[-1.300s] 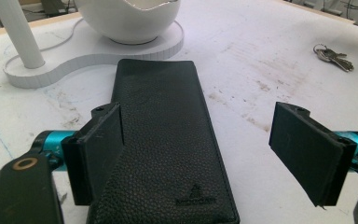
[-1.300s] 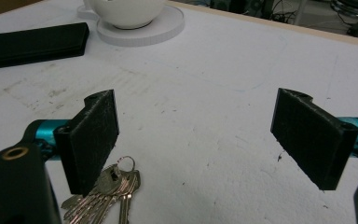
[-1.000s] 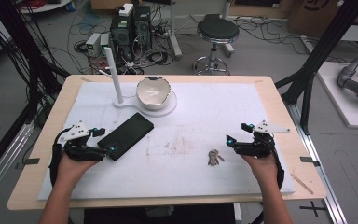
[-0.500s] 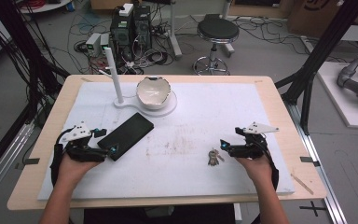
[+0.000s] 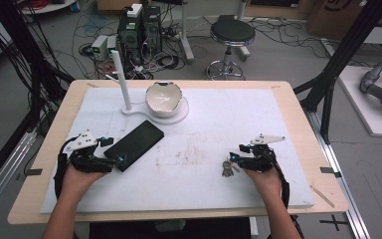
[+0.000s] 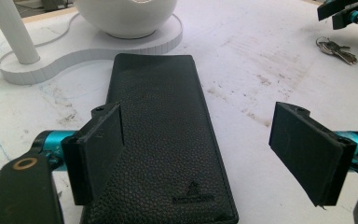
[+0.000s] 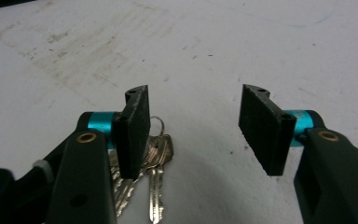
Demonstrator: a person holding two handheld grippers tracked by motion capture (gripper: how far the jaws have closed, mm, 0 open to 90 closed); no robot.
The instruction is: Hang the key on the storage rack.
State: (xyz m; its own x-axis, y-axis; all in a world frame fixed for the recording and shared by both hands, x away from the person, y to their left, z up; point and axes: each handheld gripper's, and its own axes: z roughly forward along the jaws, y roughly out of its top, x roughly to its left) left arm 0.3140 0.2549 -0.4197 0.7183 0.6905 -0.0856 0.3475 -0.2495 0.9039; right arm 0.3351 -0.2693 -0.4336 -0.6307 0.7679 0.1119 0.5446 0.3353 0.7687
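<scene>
Right gripper view puts the keys [image 7: 151, 175] on the white mat [image 5: 278, 129], under your right gripper [image 7: 193, 128]'s left jaw; its jaws have just been closing yet stand apart, no pad pressing the bunch; you are lining up the pick, I judge; next, shift until the keys lie between the pads, then close. Far left of the keys, your left gripper [image 6: 209, 149] gapes around the black wallet [image 6: 163, 140] without touching; beyond the wallet a white bowl [image 5: 163, 97]; behind the table, cables and a stool [image 5: 232, 33].
</scene>
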